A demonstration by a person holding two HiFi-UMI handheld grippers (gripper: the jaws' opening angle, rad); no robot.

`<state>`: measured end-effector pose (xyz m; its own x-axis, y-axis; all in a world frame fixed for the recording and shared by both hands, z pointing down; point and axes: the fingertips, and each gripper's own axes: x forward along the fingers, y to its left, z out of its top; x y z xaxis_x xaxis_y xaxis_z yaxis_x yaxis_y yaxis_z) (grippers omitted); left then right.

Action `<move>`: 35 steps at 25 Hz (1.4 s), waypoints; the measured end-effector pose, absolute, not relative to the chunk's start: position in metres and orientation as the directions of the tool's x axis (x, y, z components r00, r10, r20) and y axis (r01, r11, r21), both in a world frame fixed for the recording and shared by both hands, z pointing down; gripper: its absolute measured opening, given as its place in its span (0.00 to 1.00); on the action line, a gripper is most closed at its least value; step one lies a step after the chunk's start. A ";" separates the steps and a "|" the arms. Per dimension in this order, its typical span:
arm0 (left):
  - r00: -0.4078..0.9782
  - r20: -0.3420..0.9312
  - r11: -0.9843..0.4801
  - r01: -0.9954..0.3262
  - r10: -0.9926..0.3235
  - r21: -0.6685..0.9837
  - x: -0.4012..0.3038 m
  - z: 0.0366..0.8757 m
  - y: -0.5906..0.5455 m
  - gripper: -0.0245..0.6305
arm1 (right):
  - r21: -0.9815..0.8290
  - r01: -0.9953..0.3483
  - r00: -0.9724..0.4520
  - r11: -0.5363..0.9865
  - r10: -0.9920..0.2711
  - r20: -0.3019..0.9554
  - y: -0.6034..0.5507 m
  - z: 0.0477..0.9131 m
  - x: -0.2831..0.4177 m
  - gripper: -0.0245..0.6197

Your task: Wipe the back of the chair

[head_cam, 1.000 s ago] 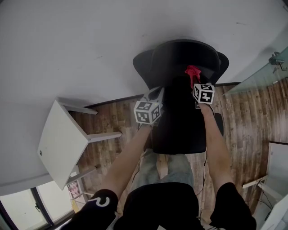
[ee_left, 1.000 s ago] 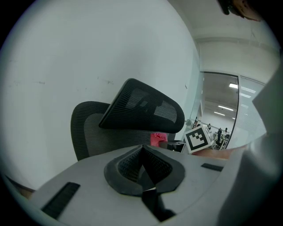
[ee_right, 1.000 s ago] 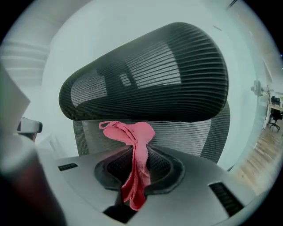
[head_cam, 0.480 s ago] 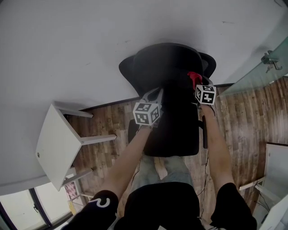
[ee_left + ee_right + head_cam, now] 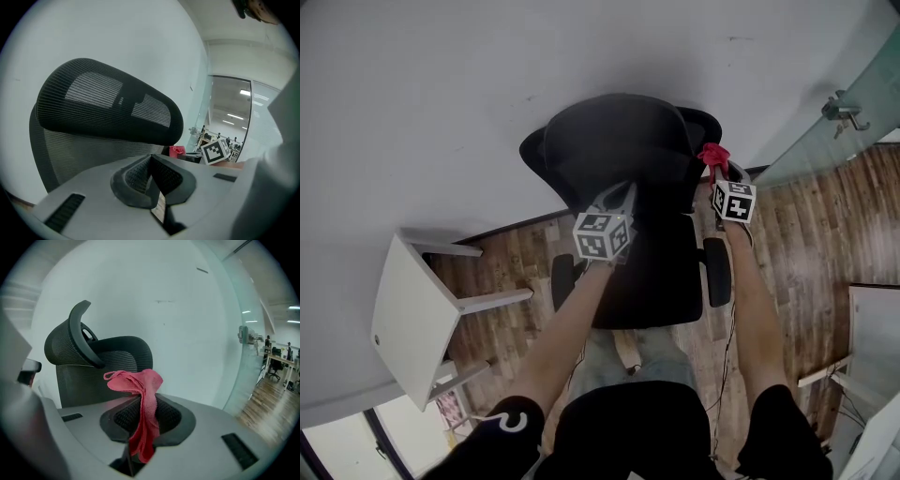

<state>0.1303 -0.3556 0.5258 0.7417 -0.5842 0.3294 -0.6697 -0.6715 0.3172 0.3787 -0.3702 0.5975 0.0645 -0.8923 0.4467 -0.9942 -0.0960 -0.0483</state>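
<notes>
While the right gripper (image 5: 718, 174) pinches a crumpled red cloth (image 5: 143, 380) in its closed jaws, the left gripper (image 5: 151, 168) is closed on nothing. Both hang near the black mesh chair (image 5: 619, 141), whose curved back faces a white wall (image 5: 441, 94).

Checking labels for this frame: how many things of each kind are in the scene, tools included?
chair: 1
cloth: 1
table: 1
tools: 2 (left tool, right tool)
Total: 5
</notes>
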 end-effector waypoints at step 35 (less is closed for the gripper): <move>0.716 0.385 -0.699 -0.683 -0.582 0.212 -0.157 0.603 -0.388 0.07 | -0.110 -0.982 -0.187 0.155 -0.892 0.412 -0.409 0.646 -0.029 0.17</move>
<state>-0.1570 -0.3882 0.6035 0.7162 -0.5821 0.3851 -0.6825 -0.6993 0.2123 -0.0285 -0.4094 0.6460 -0.1873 -0.8919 0.4116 -0.9817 0.1554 -0.1101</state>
